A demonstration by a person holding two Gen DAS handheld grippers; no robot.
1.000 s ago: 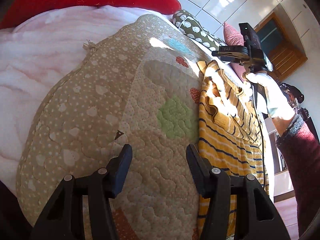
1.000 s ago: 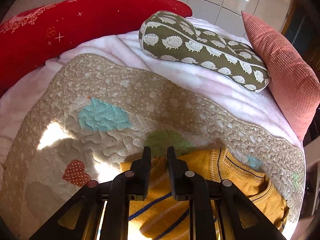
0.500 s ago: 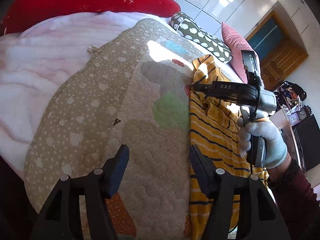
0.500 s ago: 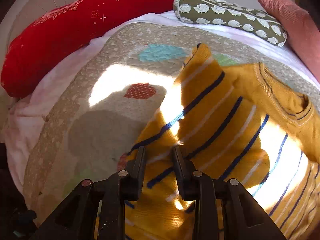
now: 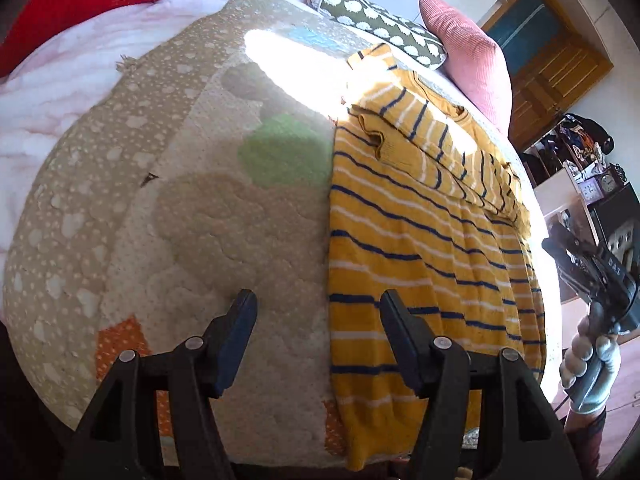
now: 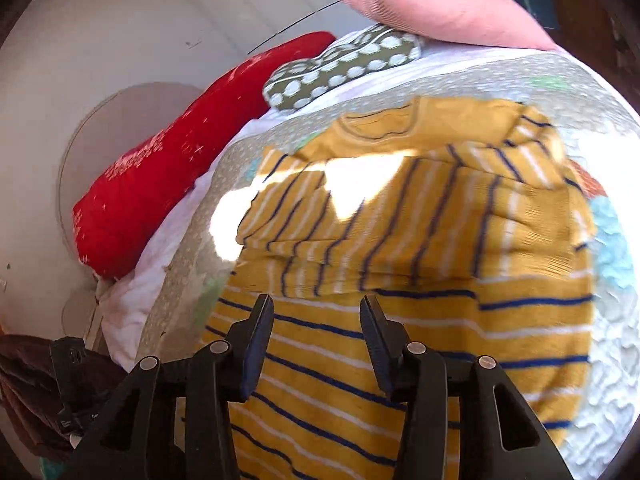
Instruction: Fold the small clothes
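Knitwear first: the small mustard-yellow sweater with navy and white stripes [image 5: 420, 232] lies spread on the beige quilted play mat with coloured patches [image 5: 208, 216], toward the mat's right side as the left wrist view shows it, hem hanging a little over the near edge. One sleeve [image 6: 304, 208] is folded across the chest, its stripes running crosswise to the body's stripes, and the ribbed neckline [image 6: 380, 126] lies flat at the far end. By the look of it, the sleeve fold on one side is done, while the other sleeve's state is hard to read under the glare; the body is not yet folded in half, so most of the folding seems left. The left gripper [image 5: 318, 308] hovers over bare mat just beside the sweater's edge, jaws spread apart and holding nothing. The right gripper [image 6: 316, 316] hangs above the lower body of the sweater, jaws likewise parted and empty; in the left view it is off the mat's right edge in a white-gloved hand [image 5: 588, 364]. Beyond the mat lie a pale pink fleece blanket [image 5: 52, 92], a long red bolster [image 6: 180, 160], an olive cushion with white print [image 5: 376, 28] and a pink corduroy pillow [image 5: 468, 52]
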